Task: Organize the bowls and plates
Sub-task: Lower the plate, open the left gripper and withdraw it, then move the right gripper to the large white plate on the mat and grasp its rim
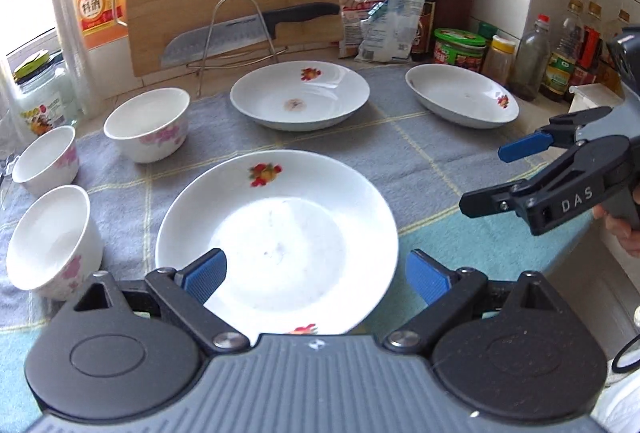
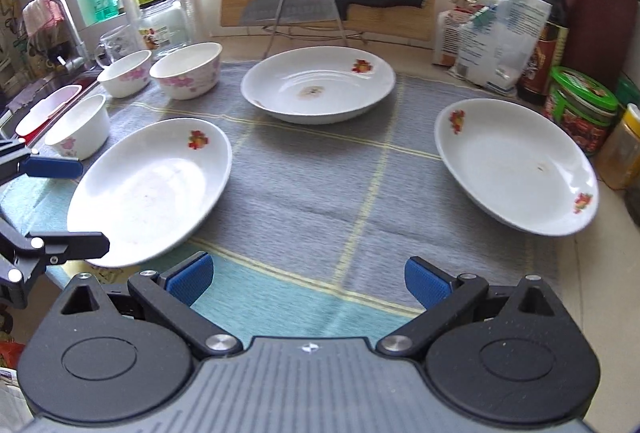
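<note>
I am holding my left gripper wide over the near plate, its blue pads flanking the plate's near side, nothing between them being pressed. My right gripper is also standing wide and gripping nothing, hovering over bare cloth just right of the near plate.

The far plate is lying behind the near plate, and the right plate is sitting well off to its right. Three bowls are standing left of the near plate.

The left view is showing my right gripper from the side, with a bit of my hand behind it. Only the right view is showing the tap, the sink's edge and a red-rimmed dish beyond the bowls, left of the near plate; there the left gripper is poking in beside that plate's left rim
</note>
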